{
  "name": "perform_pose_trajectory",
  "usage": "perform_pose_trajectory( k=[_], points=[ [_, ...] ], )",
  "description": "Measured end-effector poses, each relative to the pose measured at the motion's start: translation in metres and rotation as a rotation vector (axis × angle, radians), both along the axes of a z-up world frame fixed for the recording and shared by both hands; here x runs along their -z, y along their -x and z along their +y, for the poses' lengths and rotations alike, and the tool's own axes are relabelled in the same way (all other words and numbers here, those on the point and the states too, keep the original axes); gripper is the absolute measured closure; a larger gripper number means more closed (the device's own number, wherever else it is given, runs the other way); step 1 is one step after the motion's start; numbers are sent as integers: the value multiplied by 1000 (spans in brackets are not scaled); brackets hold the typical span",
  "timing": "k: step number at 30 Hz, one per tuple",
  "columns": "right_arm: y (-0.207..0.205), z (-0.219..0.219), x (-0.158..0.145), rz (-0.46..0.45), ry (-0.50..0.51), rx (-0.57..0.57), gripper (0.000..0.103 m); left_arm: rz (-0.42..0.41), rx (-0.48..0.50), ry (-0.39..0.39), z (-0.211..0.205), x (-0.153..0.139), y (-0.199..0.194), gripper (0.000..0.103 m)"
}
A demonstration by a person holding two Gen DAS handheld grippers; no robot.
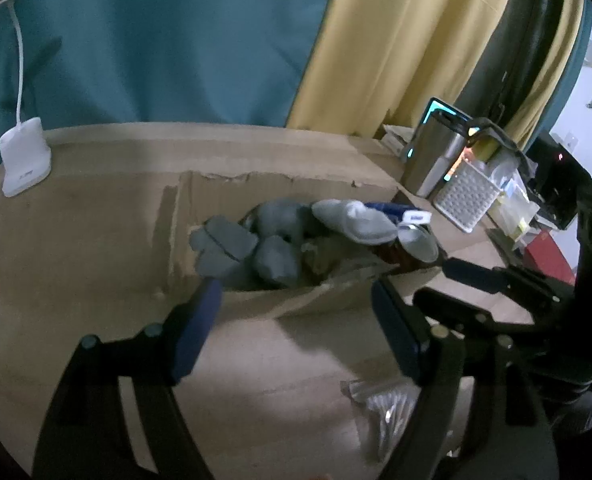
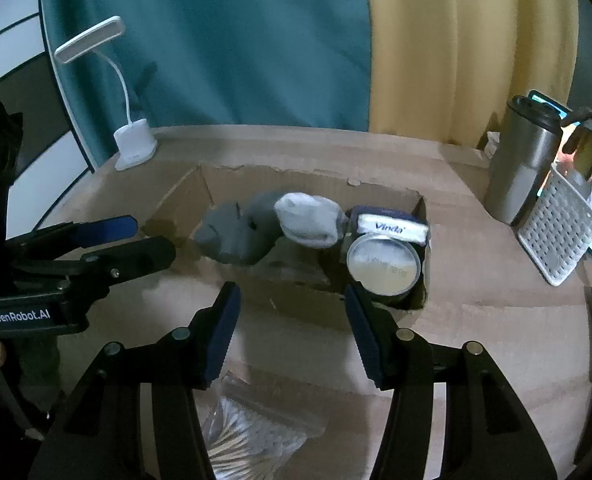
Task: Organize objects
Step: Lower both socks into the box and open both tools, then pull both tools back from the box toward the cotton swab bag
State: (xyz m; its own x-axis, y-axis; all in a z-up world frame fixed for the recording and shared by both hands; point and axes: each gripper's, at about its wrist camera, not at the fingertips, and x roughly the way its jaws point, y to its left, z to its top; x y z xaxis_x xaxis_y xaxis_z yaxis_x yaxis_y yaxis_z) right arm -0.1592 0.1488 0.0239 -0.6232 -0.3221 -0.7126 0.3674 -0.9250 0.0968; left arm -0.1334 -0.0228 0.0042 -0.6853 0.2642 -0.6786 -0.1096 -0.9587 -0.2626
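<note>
An open cardboard box (image 2: 296, 176) lies on the wooden table. It holds grey socks (image 2: 235, 236), a white sock (image 2: 310, 220), a Vinda tissue pack (image 2: 392, 226) and a round lidded jar (image 2: 382, 264). My left gripper (image 1: 296, 286) hovers open just in front of the box (image 1: 255, 188), with nothing between its fingers and the grey socks (image 1: 255, 240) beyond its tips. My right gripper (image 2: 291, 294) is also open and empty, in front of the box's near wall. A clear bag of cotton swabs (image 2: 247, 440) lies on the table beneath it.
A white desk lamp (image 2: 133, 148) stands at the back left. A steel tumbler (image 2: 524, 168) and a white perforated basket (image 2: 556, 232) stand at the right with more clutter behind. Teal and yellow curtains hang behind the table.
</note>
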Motion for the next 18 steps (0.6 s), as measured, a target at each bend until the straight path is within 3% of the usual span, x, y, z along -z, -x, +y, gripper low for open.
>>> perform_pose_trajectory(
  k=[7, 9, 18],
  points=[
    [-8, -1, 3, -5, -6, 4, 43, -5, -4, -3, -1, 4, -7, 24],
    [-10, -2, 4, -6, -7, 4, 32, -7, -6, -4, -1, 6, -10, 24],
    [-20, -2, 13, -19, -19, 4, 31, 1, -24, 29, -1, 13, -23, 24]
  ],
)
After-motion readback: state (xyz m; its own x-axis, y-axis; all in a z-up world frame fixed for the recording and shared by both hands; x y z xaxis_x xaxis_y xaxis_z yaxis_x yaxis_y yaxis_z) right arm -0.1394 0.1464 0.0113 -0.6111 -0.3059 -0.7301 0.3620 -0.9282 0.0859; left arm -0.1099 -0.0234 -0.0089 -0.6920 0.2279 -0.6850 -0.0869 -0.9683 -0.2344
